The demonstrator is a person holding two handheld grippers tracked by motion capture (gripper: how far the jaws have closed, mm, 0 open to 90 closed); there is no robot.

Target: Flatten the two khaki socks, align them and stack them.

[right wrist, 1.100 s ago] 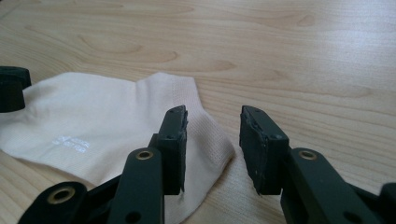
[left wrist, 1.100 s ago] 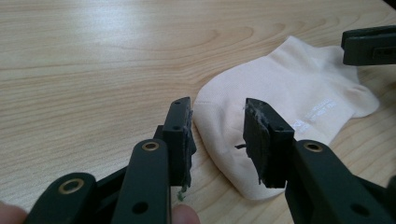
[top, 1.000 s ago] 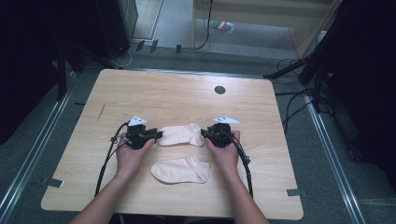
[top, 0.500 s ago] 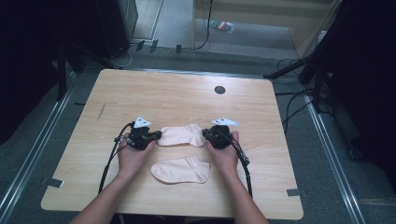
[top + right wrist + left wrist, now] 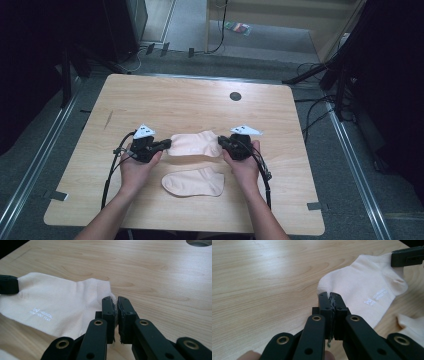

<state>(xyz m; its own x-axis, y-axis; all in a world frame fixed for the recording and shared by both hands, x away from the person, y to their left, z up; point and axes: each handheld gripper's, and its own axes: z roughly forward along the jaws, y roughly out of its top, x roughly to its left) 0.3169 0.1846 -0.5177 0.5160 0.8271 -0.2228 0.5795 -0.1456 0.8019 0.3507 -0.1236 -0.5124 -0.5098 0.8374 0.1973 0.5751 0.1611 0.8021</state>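
Fingers, left gripper [image 5: 331, 296]: I read both black jaws pressed together on one end of the far sock [image 5: 367, 293]; a sliver of cloth shows in the seam between them.
Fingers, right gripper [image 5: 116, 301]: jaws nearly together, pinching the opposite end of the same sock, whose edge bunches up at their tips.
Table [image 5: 190, 100]: largest item on my list; pale wood with rounded corners, a small dark round hole [image 5: 235, 96] near its far edge and right of centre.
Forearms and hands: my left hand [image 5: 134, 167] and right hand [image 5: 243, 167] come in from the near edge, each wrapped around its gripper, a black cable [image 5: 111, 172] trailing back from the left one.
Far sock, high view [image 5: 196, 143]: cream, lying flat on the table between the two grippers, spanning the gap from the left gripper [image 5: 165, 144] to the right gripper [image 5: 221, 141].
Far sock, markings: small white lettering [image 5: 41, 312] printed on the upper face; I cannot read it with confidence.
Near sock [image 5: 194, 182]: same cream colour, flat on the table, just on my side of the far sock, apart from both grippers and between my wrists.
Near sock, left gripper view: one corner [image 5: 412, 326] shows at the right edge, close beside the held sock.
Grey plates: one three-cornered plate tops each gripper, left [image 5: 144, 131] and right [image 5: 245, 130].
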